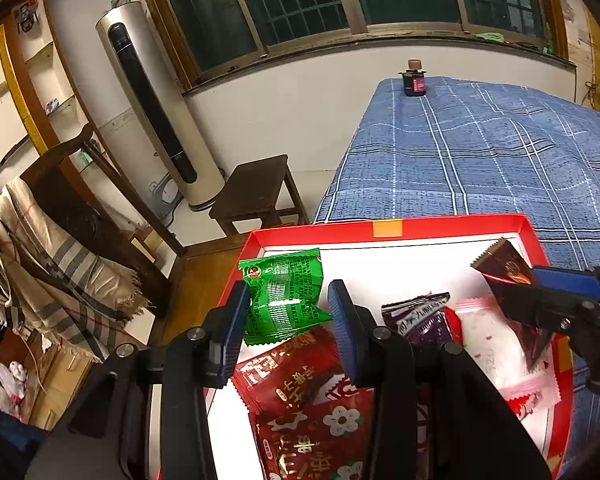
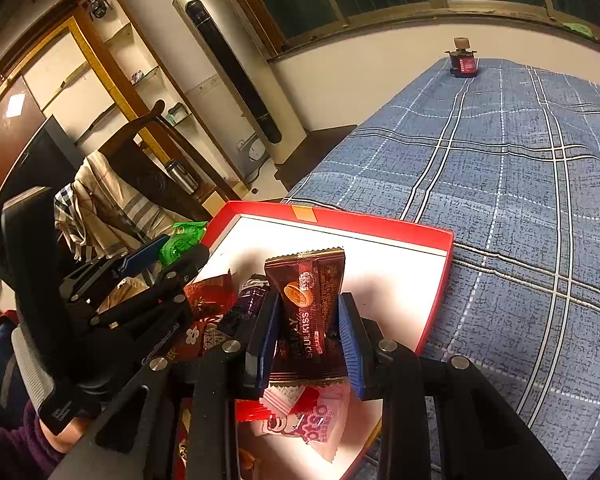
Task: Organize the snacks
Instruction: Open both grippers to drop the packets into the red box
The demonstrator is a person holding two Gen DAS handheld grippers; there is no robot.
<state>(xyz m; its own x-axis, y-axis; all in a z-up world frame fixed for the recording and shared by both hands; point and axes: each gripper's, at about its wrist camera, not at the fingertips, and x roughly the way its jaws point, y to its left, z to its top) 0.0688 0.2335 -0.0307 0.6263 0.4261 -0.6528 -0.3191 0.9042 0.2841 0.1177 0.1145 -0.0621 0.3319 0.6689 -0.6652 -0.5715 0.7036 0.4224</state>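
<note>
Right wrist view: right tongs (image 2: 309,332) pinch brown snack packet (image 2: 310,312) mid-body; left tongs (image 1: 288,322) clasp green packet (image 1: 286,296) above red tray (image 1: 384,227). Light, crinkly, slippery film; hold flat middle.

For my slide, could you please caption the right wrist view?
Right gripper holding a brown packet above the red tray; left gripper holding a green packet.

Brown packet (image 2: 314,312) in right claw (image 2: 310,336)

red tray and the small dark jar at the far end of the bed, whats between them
Only bare blue plaid bedcover lies between the red tray and the small dark jar; nothing else sits there. Both wrist views show it, the right most clearly.
</note>
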